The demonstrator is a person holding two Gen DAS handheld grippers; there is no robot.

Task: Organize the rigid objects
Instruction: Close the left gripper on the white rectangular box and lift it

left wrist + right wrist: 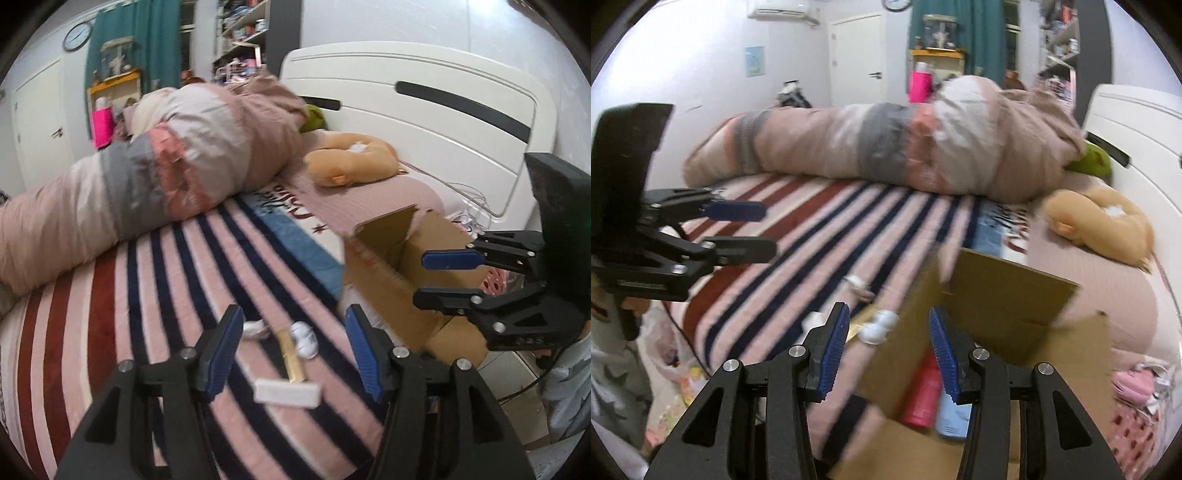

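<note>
Stripes on the bedspread (pixel 155 295) carry the leftovers near its right edge: white flat box (pixel 287 393), gold tube (pixel 291 354) with its long axis pointing away from the left gripper (pixel 293 350), which is wide open and nearer. Right gripper (pixel 886 354), also open and empty, hovers over the cardboard box (pixel 1008 295) holding a red bottle (pixel 921 395).

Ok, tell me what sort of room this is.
A bedroom, most likely. There is a bed with a white headboard, a striped blanket and a rolled duvet, plus a soft toy near the headboard.
</note>
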